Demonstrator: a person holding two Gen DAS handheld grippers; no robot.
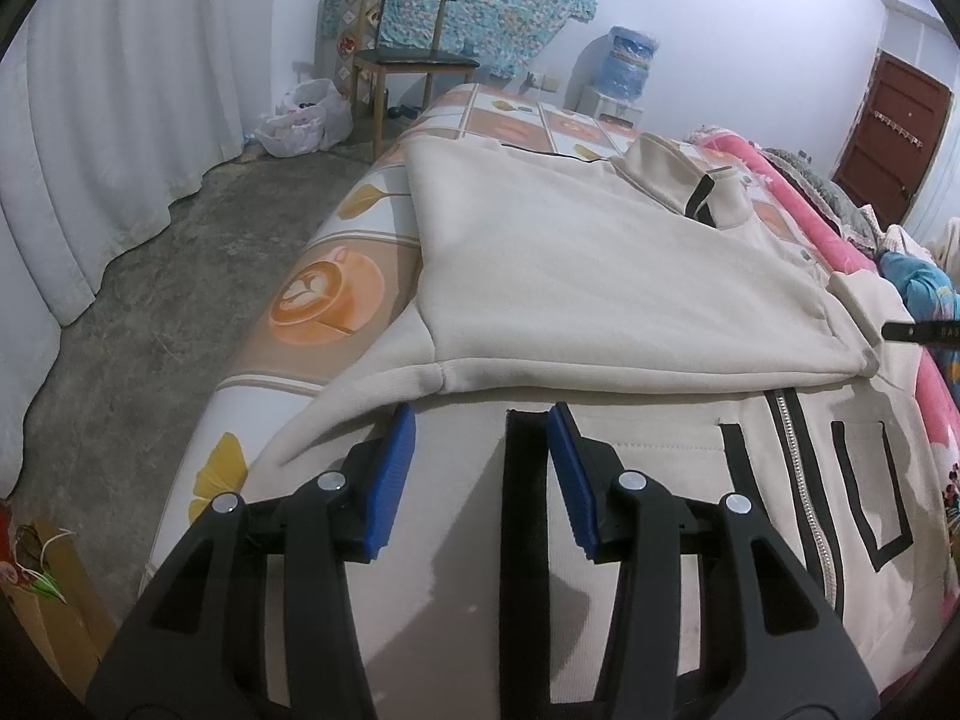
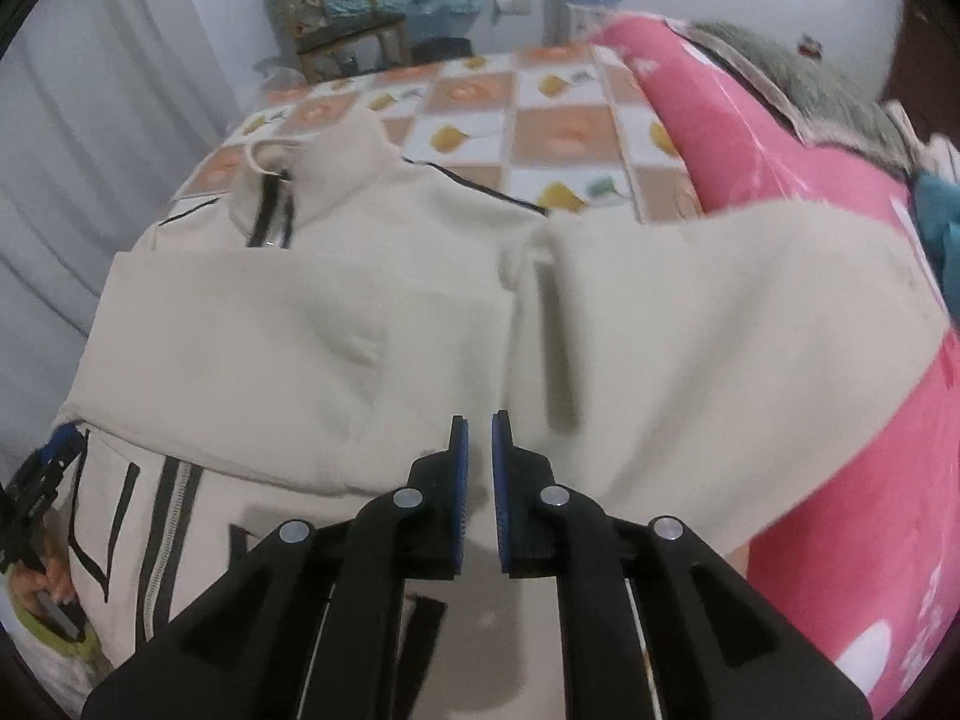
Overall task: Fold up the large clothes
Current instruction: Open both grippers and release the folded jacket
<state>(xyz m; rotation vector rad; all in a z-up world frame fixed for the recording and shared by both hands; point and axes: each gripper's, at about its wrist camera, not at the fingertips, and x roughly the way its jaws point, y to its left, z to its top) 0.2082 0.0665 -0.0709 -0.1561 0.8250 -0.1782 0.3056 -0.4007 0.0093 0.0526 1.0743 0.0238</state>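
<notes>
A cream fleece jacket (image 1: 600, 276) with black trim bands and a silver-toothed zipper (image 1: 801, 480) lies spread on a bed covered by a smooth checked cloth (image 1: 336, 294) printed with coffee cups and yellow leaves. One sleeve is folded flat across the chest, its thick hem rounded and soft-looking. The left gripper (image 1: 483, 468), black with ribbed blue fingers (image 1: 396, 480), hangs over the jacket's lower front with its fingers parted and nothing between them. The right gripper (image 2: 479, 480) hovers above the other sleeve (image 2: 720, 348), its fingers nearly together, a narrow gap showing, gripping nothing. A glossy pink quilt (image 2: 810, 360) borders the jacket. No readable writing shows.
</notes>
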